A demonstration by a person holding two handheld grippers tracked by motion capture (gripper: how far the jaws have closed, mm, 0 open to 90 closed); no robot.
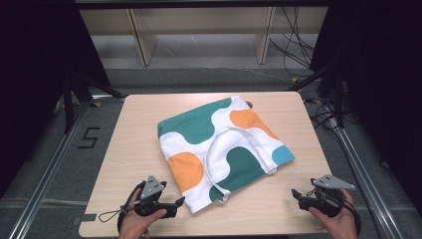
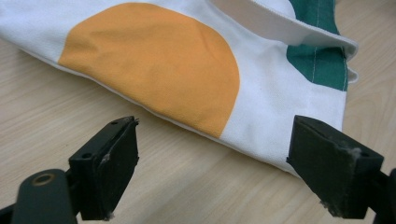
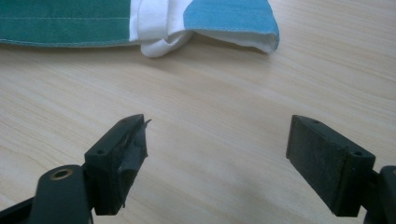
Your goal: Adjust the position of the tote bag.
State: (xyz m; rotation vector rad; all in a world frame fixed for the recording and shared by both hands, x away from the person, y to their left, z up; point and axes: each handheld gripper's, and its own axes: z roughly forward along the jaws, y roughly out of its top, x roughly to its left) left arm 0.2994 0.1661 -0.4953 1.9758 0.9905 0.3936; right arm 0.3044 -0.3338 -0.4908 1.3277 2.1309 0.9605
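High view: bag (image 1: 219, 149) flat near middle of table (image 1: 129, 149), turned at an angle, white with green, orange and blue blobs. White handles (image 1: 234, 152) folded over top of bag. Left gripper (image 1: 174, 204) held in hand (image 1: 134, 221) just off bag's near corner, jaws pointing at bag, spread wide, nothing between, not touching cloth. Right gripper (image 1: 297, 195) held in hand (image 1: 341, 219) well apart from bag, off its near right side, below blue corner, jaws spread wide, empty, pointing toward bag.

Left gripper view: bag (image 2: 196, 70) just beyond jaws, orange patch and white edge closest, green patch and handle loop at upper right. Bare table (image 2: 187, 182) between jaws. Jaw pads clear of cloth.

Right gripper view: bag edge (image 3: 224, 23) far beyond jaws, green stretch at left, blue corner at right, white handle end (image 3: 161, 44) poking out under edge between the two. Bare table (image 3: 215, 121) between jaws and bag. Left jaw's pad frayed at tip.

Beyond bag, past table's far edge: wooden frame legs (image 1: 142, 45) and loose cables (image 1: 293, 45) on floor.
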